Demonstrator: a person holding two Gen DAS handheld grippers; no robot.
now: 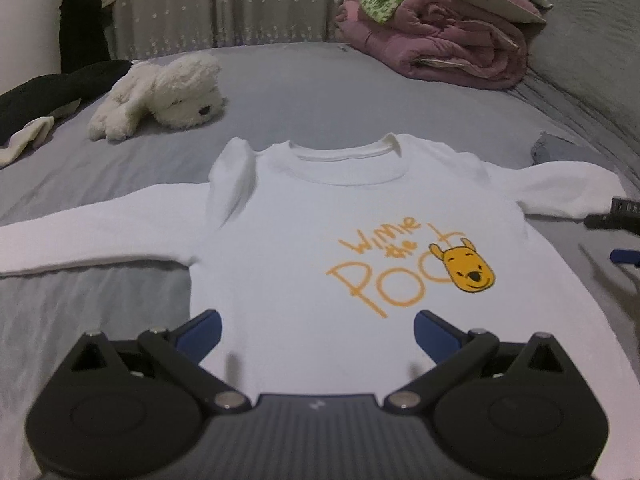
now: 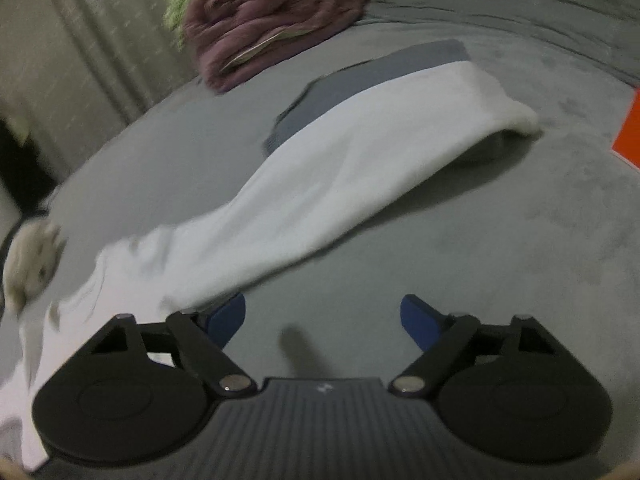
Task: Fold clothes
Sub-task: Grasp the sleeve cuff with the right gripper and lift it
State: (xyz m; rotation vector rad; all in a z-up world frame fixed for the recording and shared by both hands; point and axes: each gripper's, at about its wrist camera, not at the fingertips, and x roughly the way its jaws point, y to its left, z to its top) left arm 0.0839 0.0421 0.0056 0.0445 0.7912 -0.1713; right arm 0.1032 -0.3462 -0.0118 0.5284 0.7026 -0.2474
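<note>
A white long-sleeved shirt (image 1: 304,248) with an orange Pooh print (image 1: 412,268) lies face up on the grey bed, both sleeves spread out. My left gripper (image 1: 316,330) hovers over the shirt's lower middle, open, with nothing between its blue-padded fingers. In the right wrist view the shirt's right sleeve (image 2: 360,160) stretches away to its cuff (image 2: 516,116). My right gripper (image 2: 322,318) is open over the bare bed beside that sleeve; its left finger (image 2: 226,318) is at the sleeve's edge. The right gripper's tip (image 1: 616,216) shows at the left wrist view's right edge.
A white plush dog (image 1: 160,96) lies at the back left, next to dark clothing (image 1: 52,88). Folded pink and green bedding (image 1: 436,36) is stacked at the back right. A grey garment (image 2: 368,76) lies under the sleeve. An orange object (image 2: 630,132) sits at the right edge.
</note>
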